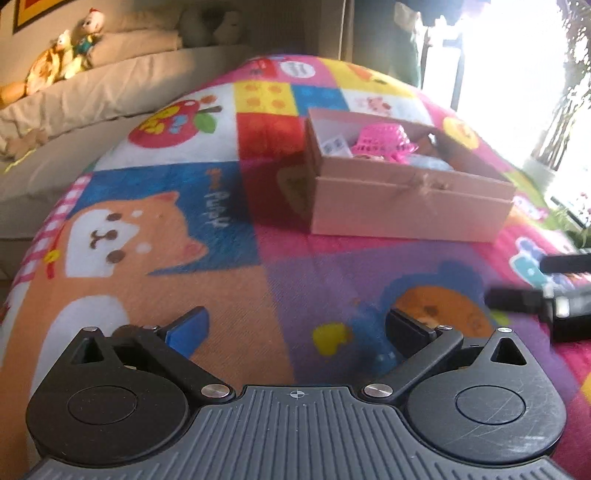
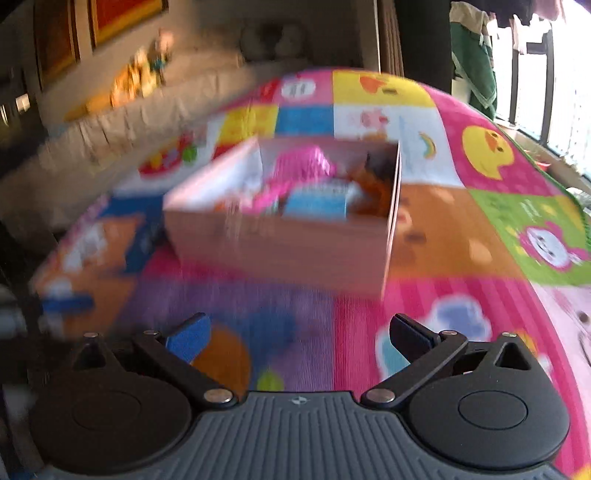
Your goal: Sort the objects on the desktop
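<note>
Jaws of the left gripper (image 1: 295, 328) stand wide apart in the left wrist view, one blue-padded, one black, with nothing between them and no contact with anything; below them lies only the colourful cartoon-printed play mat (image 1: 229, 273) that covers the surface. On that mat, ahead and a little to the right, sits the open brown cardboard box (image 1: 410, 210). Inside it shows a pink plastic perforated toy (image 1: 384, 142), a small white printed card (image 1: 336, 146) by the far-left wall, something pale blue near the front wall and something brown at the right corner. At the right edge the black fingers of the right gripper (image 1: 546, 291) reach in, blurred. Beyond the mat runs a beige sofa (image 1: 110, 88) with stuffed dolls (image 1: 70, 55) on it, and a very bright window (image 1: 509, 59) fills the upper right.

Right wrist view, heavily blurred: the right gripper (image 2: 299, 334) likewise has its jaws spread fully and empty, hovering over the mat (image 2: 424, 295) short of the box. The cardboard box (image 2: 288, 240) lies straight ahead, the pink toy (image 2: 303, 166) and a light blue object (image 2: 317, 201) visible in it. Framed pictures (image 2: 125, 18) hang on the wall at upper left, and a green garment (image 2: 476, 70) hangs near the window.
</note>
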The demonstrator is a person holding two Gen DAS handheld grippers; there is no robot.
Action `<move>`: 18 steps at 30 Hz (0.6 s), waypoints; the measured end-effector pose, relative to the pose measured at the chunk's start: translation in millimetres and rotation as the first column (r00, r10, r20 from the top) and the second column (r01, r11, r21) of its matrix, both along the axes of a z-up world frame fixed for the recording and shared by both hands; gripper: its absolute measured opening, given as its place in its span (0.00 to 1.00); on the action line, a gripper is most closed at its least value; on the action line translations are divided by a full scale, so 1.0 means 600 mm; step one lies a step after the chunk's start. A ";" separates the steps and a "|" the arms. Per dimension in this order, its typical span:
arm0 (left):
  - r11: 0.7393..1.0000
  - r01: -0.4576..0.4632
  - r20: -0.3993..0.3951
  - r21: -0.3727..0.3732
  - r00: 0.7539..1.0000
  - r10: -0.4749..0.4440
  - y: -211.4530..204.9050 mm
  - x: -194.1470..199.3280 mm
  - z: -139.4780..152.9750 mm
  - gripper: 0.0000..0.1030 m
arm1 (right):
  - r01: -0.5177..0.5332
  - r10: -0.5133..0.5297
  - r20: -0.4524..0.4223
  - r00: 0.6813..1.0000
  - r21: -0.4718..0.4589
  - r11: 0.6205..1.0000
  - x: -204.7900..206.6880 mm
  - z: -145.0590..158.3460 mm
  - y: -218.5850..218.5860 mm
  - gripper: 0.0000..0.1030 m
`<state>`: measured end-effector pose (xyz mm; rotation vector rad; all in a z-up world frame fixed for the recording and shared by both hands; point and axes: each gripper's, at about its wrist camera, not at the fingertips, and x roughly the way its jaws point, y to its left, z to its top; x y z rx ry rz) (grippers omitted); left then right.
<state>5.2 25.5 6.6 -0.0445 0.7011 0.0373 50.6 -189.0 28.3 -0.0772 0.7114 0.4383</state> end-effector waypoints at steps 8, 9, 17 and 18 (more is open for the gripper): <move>0.999 -0.004 -0.016 0.048 1.000 0.005 -0.010 -0.003 -0.004 1.00 | 0.067 -0.069 -0.022 0.997 -0.077 0.995 -0.017 -0.039 0.019 1.00; 0.999 -0.005 -0.015 0.049 1.000 0.006 -0.011 -0.002 -0.004 1.00 | 0.077 -0.079 -0.018 0.997 -0.079 0.994 -0.015 -0.040 0.021 1.00; 0.999 -0.003 -0.012 0.038 1.000 0.004 -0.010 -0.003 -0.003 1.00 | 0.132 -0.130 0.038 0.991 -0.062 0.989 -0.007 -0.048 0.026 1.00; 0.999 -0.004 -0.012 0.039 1.000 0.005 -0.009 -0.003 -0.003 1.00 | 0.130 -0.128 0.045 0.991 -0.051 0.990 -0.010 -0.049 0.023 1.00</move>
